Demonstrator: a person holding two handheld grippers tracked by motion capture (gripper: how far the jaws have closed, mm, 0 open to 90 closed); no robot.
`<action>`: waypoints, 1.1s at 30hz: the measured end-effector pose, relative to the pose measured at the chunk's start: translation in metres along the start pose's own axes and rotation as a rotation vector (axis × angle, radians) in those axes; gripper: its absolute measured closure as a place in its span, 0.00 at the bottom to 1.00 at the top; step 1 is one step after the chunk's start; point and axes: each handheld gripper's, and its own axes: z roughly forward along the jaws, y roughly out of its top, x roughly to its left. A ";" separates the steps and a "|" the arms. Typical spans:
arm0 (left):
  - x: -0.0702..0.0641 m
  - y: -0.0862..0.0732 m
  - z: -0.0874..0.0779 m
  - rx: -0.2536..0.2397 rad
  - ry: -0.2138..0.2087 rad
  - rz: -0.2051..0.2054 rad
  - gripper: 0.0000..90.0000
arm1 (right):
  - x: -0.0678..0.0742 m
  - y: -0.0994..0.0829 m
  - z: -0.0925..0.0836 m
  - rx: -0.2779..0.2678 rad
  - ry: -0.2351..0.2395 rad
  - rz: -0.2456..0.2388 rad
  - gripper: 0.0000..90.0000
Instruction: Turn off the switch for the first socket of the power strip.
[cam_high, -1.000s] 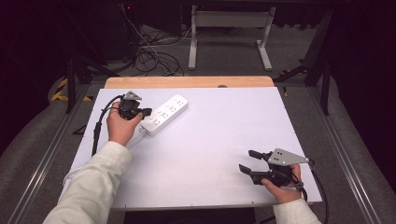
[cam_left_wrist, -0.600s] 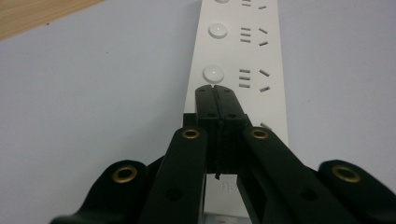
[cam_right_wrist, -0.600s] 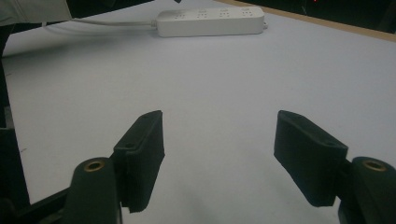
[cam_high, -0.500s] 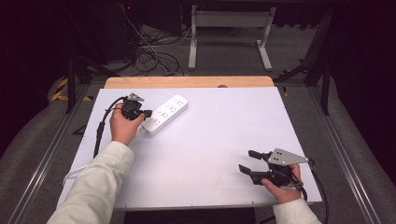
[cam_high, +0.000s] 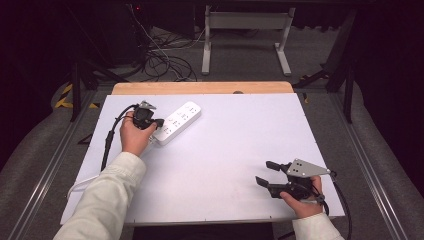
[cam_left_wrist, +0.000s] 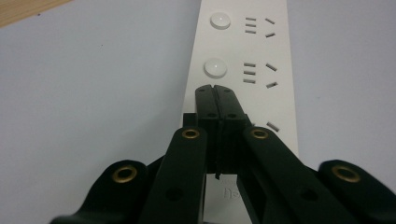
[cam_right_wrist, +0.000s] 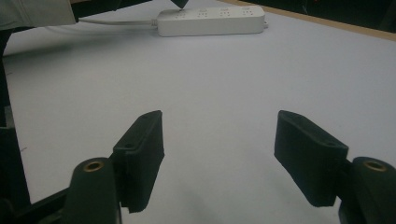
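High view: the power strip (cam_high: 177, 123) lies slantwise near the far left of the white counter (cam_high: 230, 135), with broad bare surface between it and the right gripper (cam_high: 266, 173) at the near right edge, jaws spread wide on nothing. Left gripper view adds detail: the left gripper (cam_left_wrist: 216, 93), jaws pressed together, tips over the strip's sockets beside a round button (cam_left_wrist: 215, 68).

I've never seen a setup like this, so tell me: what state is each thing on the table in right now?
Left gripper: jaws shut, empty, tips over the power strip beside a round button.
Right gripper: jaws open, empty, low over the table's near right part.
Power strip: lying flat and slanted on the table, sockets up, nothing plugged in.
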 end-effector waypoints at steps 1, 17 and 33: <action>0.000 0.000 0.000 -0.001 0.001 0.004 1.00 | 0.000 0.000 0.000 0.000 0.000 0.000 0.38; 0.000 -0.002 0.003 -0.001 0.020 0.018 1.00 | 0.000 0.000 0.000 0.001 0.001 0.001 0.38; -0.001 -0.004 0.005 -0.001 0.031 0.041 1.00 | 0.000 0.000 0.000 0.000 0.002 0.002 0.37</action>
